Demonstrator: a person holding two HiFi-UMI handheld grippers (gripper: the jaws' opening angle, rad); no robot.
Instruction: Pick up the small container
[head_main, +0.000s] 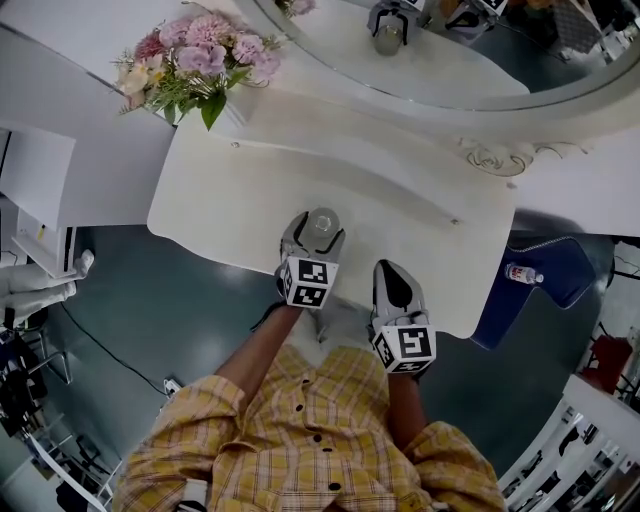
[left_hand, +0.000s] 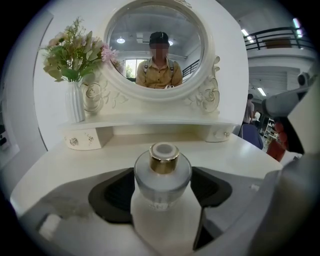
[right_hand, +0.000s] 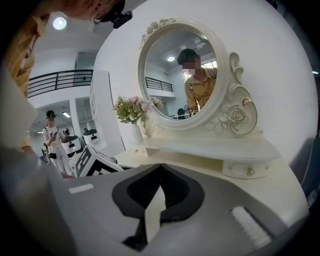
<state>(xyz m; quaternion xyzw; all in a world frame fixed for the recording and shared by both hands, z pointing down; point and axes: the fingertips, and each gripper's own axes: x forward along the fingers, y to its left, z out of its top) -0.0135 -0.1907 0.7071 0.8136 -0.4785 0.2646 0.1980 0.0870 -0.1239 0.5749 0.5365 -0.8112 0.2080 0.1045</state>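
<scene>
Nearest the head camera is the yellow checked shirt, with both grippers held out beyond it over the white table. From above, the left gripper sits over the table's front part with the container between its jaws, and only the container's round top shows.

The left gripper view adds what the top view lacks. The container is a small frosted flask with a gold collar, standing upright on the table. The 2 jaws are spread wide, with a dark pad at each side, just beside the glass and not squeezing it.

The right gripper lies just beside the left one, nearer the table's front edge. Its own view shows its jaws pressed together at the tips with nothing between them. That view also shows the left gripper's marker cube at the left.

Only the head view shows a small bottle lying on a blue seat to the right of the table. The left gripper view faces the oval mirror straight on, with the wearer reflected in it. Left of the mirror stands a white vase of flowers, and below it runs a low shelf with 2 little drawers. The right gripper view alone catches a bystander standing far off at the left.
</scene>
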